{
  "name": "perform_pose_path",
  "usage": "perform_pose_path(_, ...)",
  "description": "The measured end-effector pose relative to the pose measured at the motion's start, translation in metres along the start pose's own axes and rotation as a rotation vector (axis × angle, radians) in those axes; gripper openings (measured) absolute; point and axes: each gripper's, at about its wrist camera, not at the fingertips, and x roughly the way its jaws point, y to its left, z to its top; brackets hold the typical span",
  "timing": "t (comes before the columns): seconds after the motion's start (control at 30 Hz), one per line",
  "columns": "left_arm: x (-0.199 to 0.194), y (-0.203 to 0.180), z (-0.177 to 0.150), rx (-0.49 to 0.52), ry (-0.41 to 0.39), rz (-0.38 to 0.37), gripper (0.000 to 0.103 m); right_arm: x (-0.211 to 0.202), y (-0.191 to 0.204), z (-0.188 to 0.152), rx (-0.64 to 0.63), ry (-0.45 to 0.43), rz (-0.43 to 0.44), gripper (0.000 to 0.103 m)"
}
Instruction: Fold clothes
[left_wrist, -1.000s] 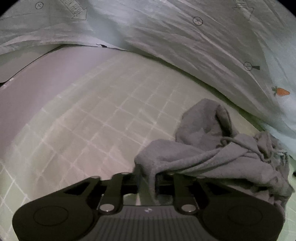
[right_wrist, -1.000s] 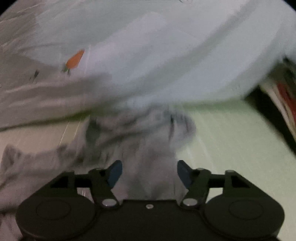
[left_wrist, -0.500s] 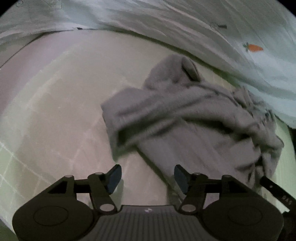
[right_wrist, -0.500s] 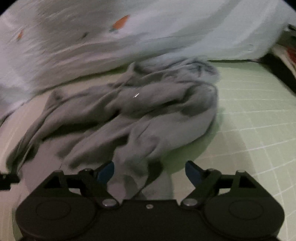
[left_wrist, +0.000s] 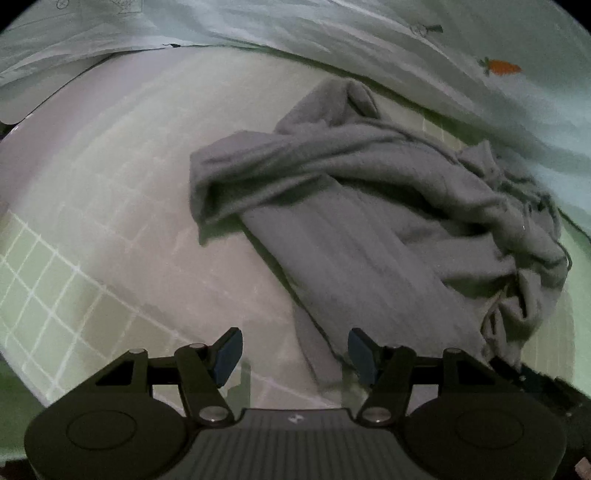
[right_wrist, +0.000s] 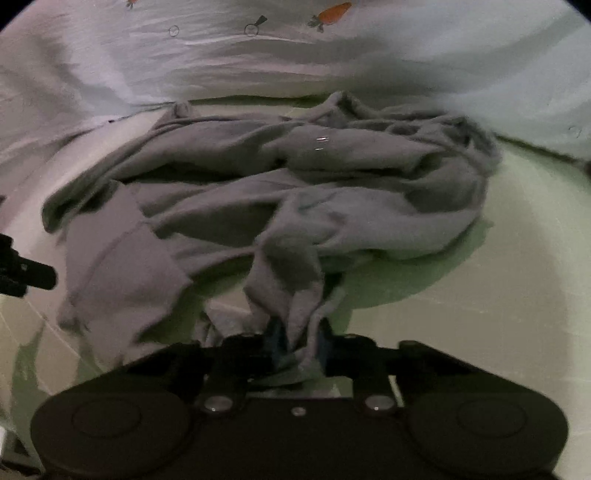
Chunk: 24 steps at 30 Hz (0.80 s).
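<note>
A crumpled grey garment (left_wrist: 369, 229) lies in a heap on a pale green gridded mat (left_wrist: 74, 302). My left gripper (left_wrist: 295, 352) stands open at the heap's near edge. A narrow tail of the cloth runs down between its blue pads (left_wrist: 229, 350), and neither pad presses it. In the right wrist view the same garment (right_wrist: 295, 177) spreads across the middle. My right gripper (right_wrist: 297, 341) has its jaws closing on a bunched fold at the near edge, with cloth pinched between the pads.
A pale blue sheet with carrot prints (left_wrist: 498, 66) is bunched along the far side, also seen as the sheet (right_wrist: 258, 55) in the right wrist view. The other gripper shows as a dark shape (right_wrist: 22, 273) at the left edge. Bare mat (right_wrist: 498, 295) lies to the right.
The left gripper let go of the garment's corner, opened and drew back from the heap. The right gripper came down with open jaws and closed on a fold at the near edge.
</note>
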Motion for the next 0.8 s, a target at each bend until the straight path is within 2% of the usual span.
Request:
perform_pose_path(0.1,-0.002,-0.012,-0.009,0.003,0.001,0.010,0.064,-0.004,-0.050,0.004,0.125,0.002,-0.079,0.015)
perform_pose_path(0.2,-0.003,-0.020,-0.014,-0.006,0.000,0.016,0.065,-0.009,-0.112,0.002,0.147,-0.019,-0.406,0.014)
perform_pose_path(0.23,-0.002,-0.023,-0.015,-0.013,0.000,0.017,0.066,-0.012,-0.138,0.002,0.189,-0.008,-0.539,0.016)
perform_pose_path(0.27,-0.001,-0.024,-0.015,-0.021,0.003,0.011,0.066,-0.020,-0.162,0.000,0.266,0.000,-0.583,0.019)
perform_pose_path(0.3,0.000,-0.024,-0.015,-0.029,0.006,0.005,0.066,-0.028,-0.186,-0.003,0.343,0.007,-0.627,0.029)
perform_pose_path(0.33,0.002,-0.023,-0.013,-0.046,0.009,-0.006,0.066,-0.035,-0.209,-0.005,0.420,0.015,-0.670,0.048)
perform_pose_path(0.4,0.007,-0.019,-0.009,-0.085,0.015,-0.026,0.069,-0.050,-0.223,-0.009,0.489,-0.019,-0.648,0.064)
perform_pose_path(0.43,0.009,-0.017,-0.006,-0.106,0.017,-0.032,0.071,-0.054,-0.221,-0.011,0.505,-0.026,-0.648,0.067)
perform_pose_path(0.57,0.026,-0.010,0.011,-0.152,0.050,-0.057,0.072,-0.052,-0.199,-0.018,0.550,-0.016,-0.622,0.071)
perform_pose_path(0.63,0.037,-0.009,0.017,-0.139,0.083,-0.071,0.072,-0.045,-0.181,-0.020,0.512,0.004,-0.601,0.071)
perform_pose_path(0.7,0.045,-0.009,0.022,-0.102,0.098,-0.089,0.070,-0.042,-0.164,-0.019,0.456,0.024,-0.627,0.071)
perform_pose_path(0.73,0.046,-0.008,0.024,-0.083,0.092,-0.101,0.061,-0.042,-0.158,-0.018,0.450,0.024,-0.637,0.071)
perform_pose_path(0.77,0.046,-0.007,0.026,-0.063,0.084,-0.115,0.042,-0.043,-0.152,-0.017,0.445,0.024,-0.647,0.071)
perform_pose_path(0.8,0.047,-0.006,0.028,-0.043,0.077,-0.128,0.030,-0.043,-0.146,-0.017,0.440,0.024,-0.657,0.073)
